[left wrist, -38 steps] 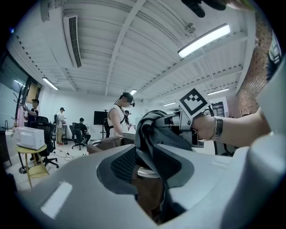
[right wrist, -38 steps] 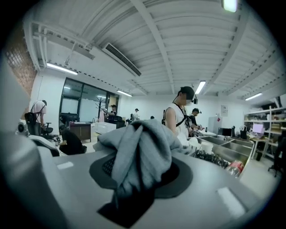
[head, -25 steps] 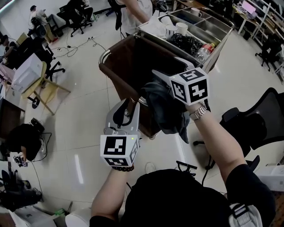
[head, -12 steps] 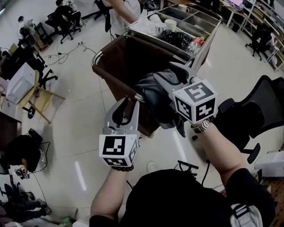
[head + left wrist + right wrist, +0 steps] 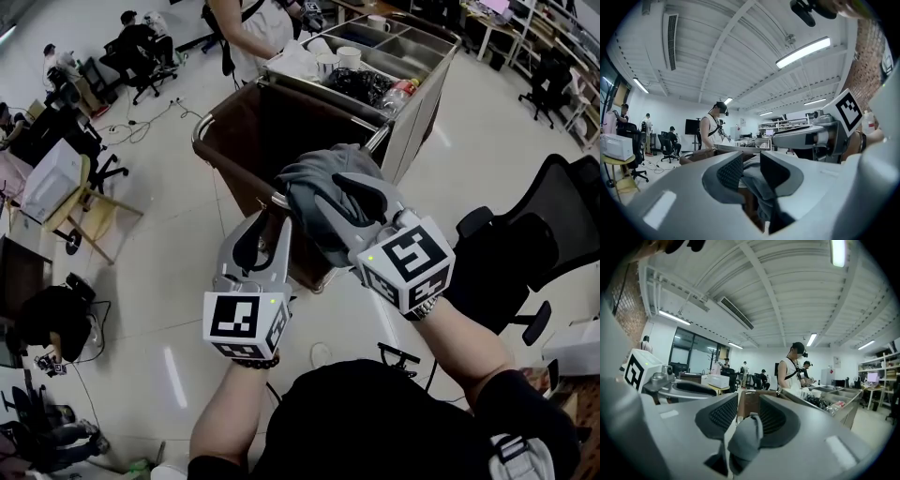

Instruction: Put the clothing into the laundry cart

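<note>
A grey garment (image 5: 314, 183) is bunched over the near rim of the brown laundry cart (image 5: 234, 131), with part of it hanging outside. My right gripper (image 5: 330, 187) reaches into the bundle from the right. Its jaws are closing, and in the right gripper view (image 5: 747, 404) a fold of the garment (image 5: 745, 437) stands pinched between the pads. My left gripper (image 5: 274, 223) sits at the cart rim just left of the bundle. In the left gripper view (image 5: 751, 165) it is shut on the garment (image 5: 759, 187), which fills the gap and trails below.
A steel trolley (image 5: 427, 70) with cups and a bottle stands behind the cart. A person in a white vest (image 5: 253, 33) stands at its far side. A black office chair (image 5: 553, 234) is on the right, a wooden chair (image 5: 89, 202) on the left.
My right gripper swung left and back toward me, its jaws narrowing on the garment. The garment rose from hanging down the cart's side to a bundle at the rim. The left gripper stayed put.
</note>
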The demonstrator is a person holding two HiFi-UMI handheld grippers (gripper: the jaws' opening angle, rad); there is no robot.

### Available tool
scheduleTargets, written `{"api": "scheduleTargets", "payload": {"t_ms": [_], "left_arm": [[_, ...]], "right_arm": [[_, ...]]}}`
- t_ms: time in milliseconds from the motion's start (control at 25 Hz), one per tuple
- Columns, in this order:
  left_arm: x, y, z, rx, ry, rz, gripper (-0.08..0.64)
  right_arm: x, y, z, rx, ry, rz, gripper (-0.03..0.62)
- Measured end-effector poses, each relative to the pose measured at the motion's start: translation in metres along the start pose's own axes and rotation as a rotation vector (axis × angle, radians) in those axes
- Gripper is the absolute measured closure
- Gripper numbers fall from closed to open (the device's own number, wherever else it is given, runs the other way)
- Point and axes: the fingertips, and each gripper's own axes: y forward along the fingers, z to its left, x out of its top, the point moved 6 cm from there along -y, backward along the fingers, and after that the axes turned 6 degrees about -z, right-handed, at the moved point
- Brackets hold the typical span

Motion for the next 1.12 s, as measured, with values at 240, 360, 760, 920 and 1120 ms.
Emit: {"api": "scheduleTargets", "payload": {"t_ms": [240, 360, 760, 920, 1120], "left_arm": [[0.013, -0.010, -0.045, 0.007, 0.012, -0.002, 0.464], [0.017, -0.015, -0.071, 0.005, 0.018, -0.004, 0.495], [0.034, -0.029, -0.150, -0.017, 0.058, -0.001, 0.557], [0.044, -0.036, -0.167, -0.013, 0.062, 0.015, 0.557], [0.027, -0.036, -0.187, -0.006, 0.077, 0.024, 0.557]], "right_arm": [[0.005, -0.049, 0.020, 0.034, 0.020, -0.008, 0.515], [0.005, -0.075, 0.023, 0.044, 0.021, -0.017, 0.541], [0.010, -0.144, 0.029, 0.094, -0.005, -0.082, 0.591], [0.021, -0.162, 0.035, 0.098, 0.041, -0.062, 0.592], [0.002, -0.176, 0.027, 0.133, 0.012, -0.089, 0.592]]}}
